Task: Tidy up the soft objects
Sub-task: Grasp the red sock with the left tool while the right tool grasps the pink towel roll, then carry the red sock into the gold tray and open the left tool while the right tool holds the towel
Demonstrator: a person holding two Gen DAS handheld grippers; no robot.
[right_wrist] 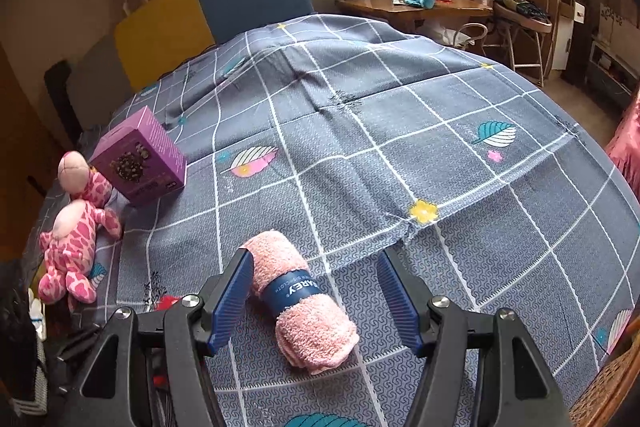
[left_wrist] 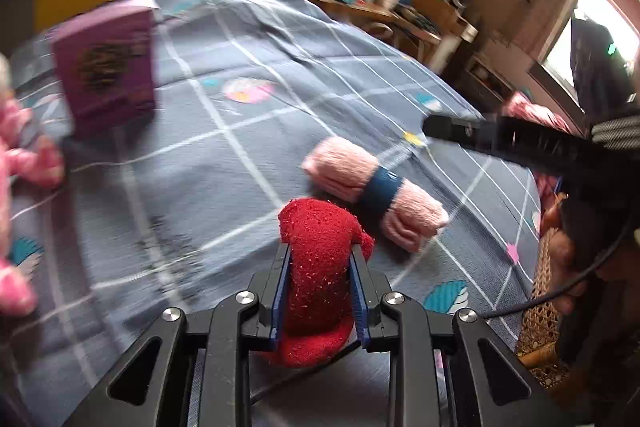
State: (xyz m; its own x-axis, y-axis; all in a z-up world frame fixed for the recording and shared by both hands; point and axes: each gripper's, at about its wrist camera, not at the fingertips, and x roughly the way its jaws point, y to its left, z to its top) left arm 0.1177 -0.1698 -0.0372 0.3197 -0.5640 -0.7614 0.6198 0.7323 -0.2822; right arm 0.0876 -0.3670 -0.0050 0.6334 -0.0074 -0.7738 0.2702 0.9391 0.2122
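Towel (right_wrist: 304,299): lay between my right gripper's (right_wrist: 316,291) open jaws, long axis skewed across them.
Left gripper (left_wrist: 320,263): clamped the red sock (left_wrist: 320,259) beside the towel.

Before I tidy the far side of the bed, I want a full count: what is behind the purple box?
The purple box stands on the grid-patterned bedspread, with only bedspread showing behind it. The pink plush toy lies beside it. Whatever is directly behind the box is covered.

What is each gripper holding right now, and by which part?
The left gripper is shut on the red fuzzy sock, clamped across its middle. The right gripper holds nothing; its jaws stand open around the pink rolled towel.
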